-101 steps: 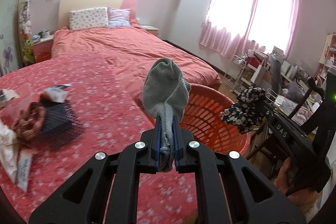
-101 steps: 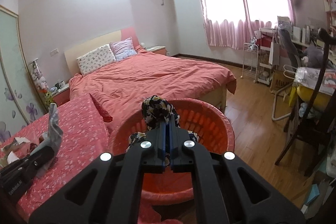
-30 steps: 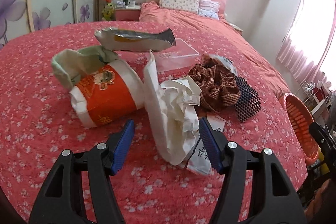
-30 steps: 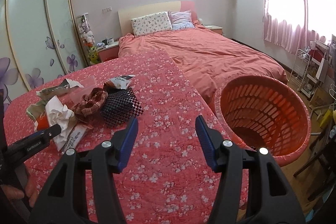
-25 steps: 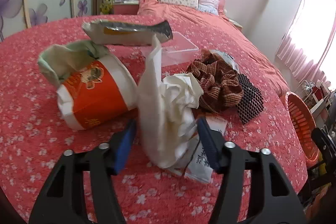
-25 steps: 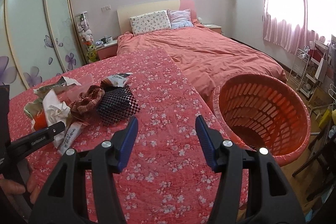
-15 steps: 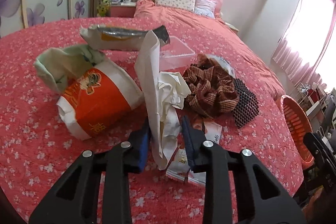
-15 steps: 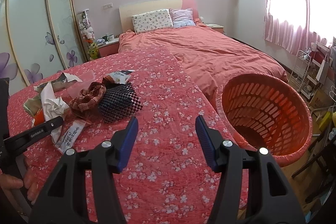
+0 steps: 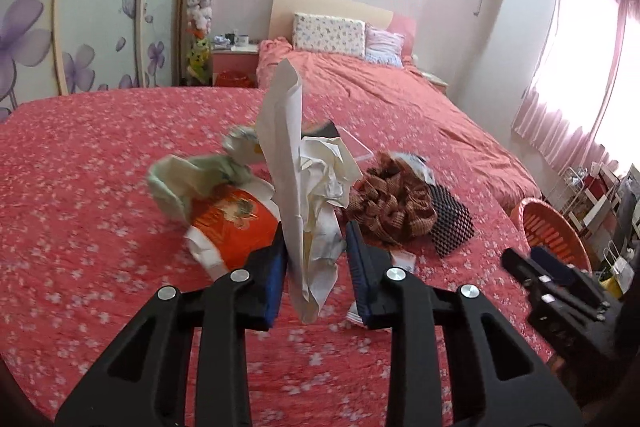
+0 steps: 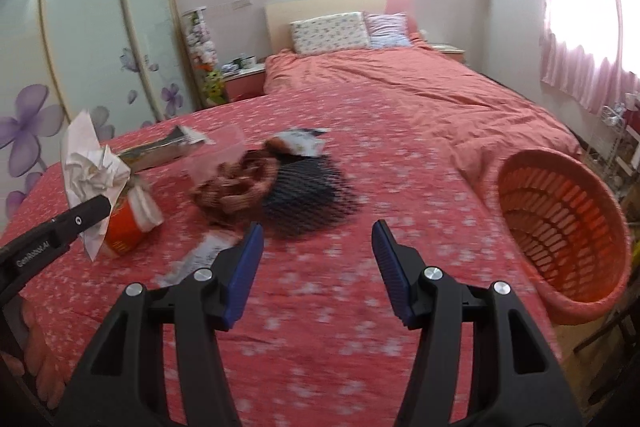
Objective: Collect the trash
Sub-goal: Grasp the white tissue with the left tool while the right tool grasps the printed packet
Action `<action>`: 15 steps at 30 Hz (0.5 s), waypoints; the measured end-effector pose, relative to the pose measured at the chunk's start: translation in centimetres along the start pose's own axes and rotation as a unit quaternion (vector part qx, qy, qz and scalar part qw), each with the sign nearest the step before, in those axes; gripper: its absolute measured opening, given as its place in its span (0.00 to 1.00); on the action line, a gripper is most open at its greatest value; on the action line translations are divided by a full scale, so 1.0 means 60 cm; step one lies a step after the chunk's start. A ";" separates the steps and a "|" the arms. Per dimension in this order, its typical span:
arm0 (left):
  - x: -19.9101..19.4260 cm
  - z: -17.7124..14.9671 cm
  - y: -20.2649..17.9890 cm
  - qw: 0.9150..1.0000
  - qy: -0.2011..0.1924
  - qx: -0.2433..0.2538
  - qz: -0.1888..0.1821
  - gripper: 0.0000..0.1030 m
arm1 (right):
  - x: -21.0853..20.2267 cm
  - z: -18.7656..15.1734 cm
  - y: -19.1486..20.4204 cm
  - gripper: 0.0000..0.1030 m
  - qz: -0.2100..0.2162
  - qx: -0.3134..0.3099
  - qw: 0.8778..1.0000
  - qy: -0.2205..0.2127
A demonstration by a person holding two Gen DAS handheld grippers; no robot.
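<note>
The left tongs (image 9: 316, 267) are clenched on a crumpled white paper wrapper (image 9: 304, 187), which stands up tall between the 2 blue pads and is lifted clear of the flowered red desk (image 9: 100, 187). Just to the left of these tongs and behind them lies an orange paper cup (image 9: 232, 223) on its side with a pale green bag (image 9: 188, 179) bunched at its far end. To the right of the left tongs sits a brown plaid cloth (image 9: 392, 203), and touching its right side a black mesh piece (image 9: 452, 219); a small white packet (image 9: 400, 259) lies just beside the right pad. Further right, past the desk edge, the orange basket (image 9: 552, 231) shows beside the right tool's black body. The right tongs (image 10: 318, 267) are released, pads wide apart, hovering over bare desk cloth. Ahead of them and slightly left lie the plaid cloth (image 10: 236, 183) and the mesh piece (image 10: 312, 199), with a snack wrapper (image 10: 300, 141) beyond; a flat white packet (image 10: 204, 251) lies near the left pad. Well to their right the orange basket (image 10: 560, 227) stands tilted against the desk edge.
</note>
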State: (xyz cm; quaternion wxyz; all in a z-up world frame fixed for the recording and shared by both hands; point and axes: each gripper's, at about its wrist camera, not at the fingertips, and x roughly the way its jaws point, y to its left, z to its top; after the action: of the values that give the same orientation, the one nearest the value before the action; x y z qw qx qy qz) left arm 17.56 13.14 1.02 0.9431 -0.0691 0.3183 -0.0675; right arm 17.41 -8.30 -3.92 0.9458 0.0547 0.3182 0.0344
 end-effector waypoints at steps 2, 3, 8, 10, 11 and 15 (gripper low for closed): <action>-0.008 0.006 0.012 1.000 -0.006 -0.003 0.007 0.28 | 0.012 -0.001 0.026 0.53 0.017 -0.005 1.000 0.009; -0.013 0.009 0.023 1.000 -0.010 -0.005 0.012 0.28 | 0.019 -0.002 0.038 0.53 0.024 -0.007 1.000 0.014; -0.019 0.016 0.053 0.999 -0.017 -0.014 0.031 0.28 | 0.057 -0.008 0.099 0.53 0.038 -0.010 0.998 0.040; -0.021 0.014 0.061 0.999 -0.017 -0.018 0.037 0.28 | 0.075 -0.010 0.117 0.53 0.029 -0.013 0.998 0.053; -0.021 0.013 0.064 0.999 -0.017 -0.020 0.038 0.28 | 0.086 -0.012 0.124 0.53 0.025 -0.013 0.998 0.063; -0.016 0.010 0.077 0.999 -0.012 -0.025 0.042 0.28 | 0.115 -0.019 0.136 0.53 0.013 -0.013 0.995 0.094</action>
State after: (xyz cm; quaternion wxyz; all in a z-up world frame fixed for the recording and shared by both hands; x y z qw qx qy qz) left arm 17.58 17.90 1.26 0.9469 -0.0801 0.3110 -0.0188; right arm 21.96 0.58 -7.91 0.9116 0.0435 0.4049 0.0558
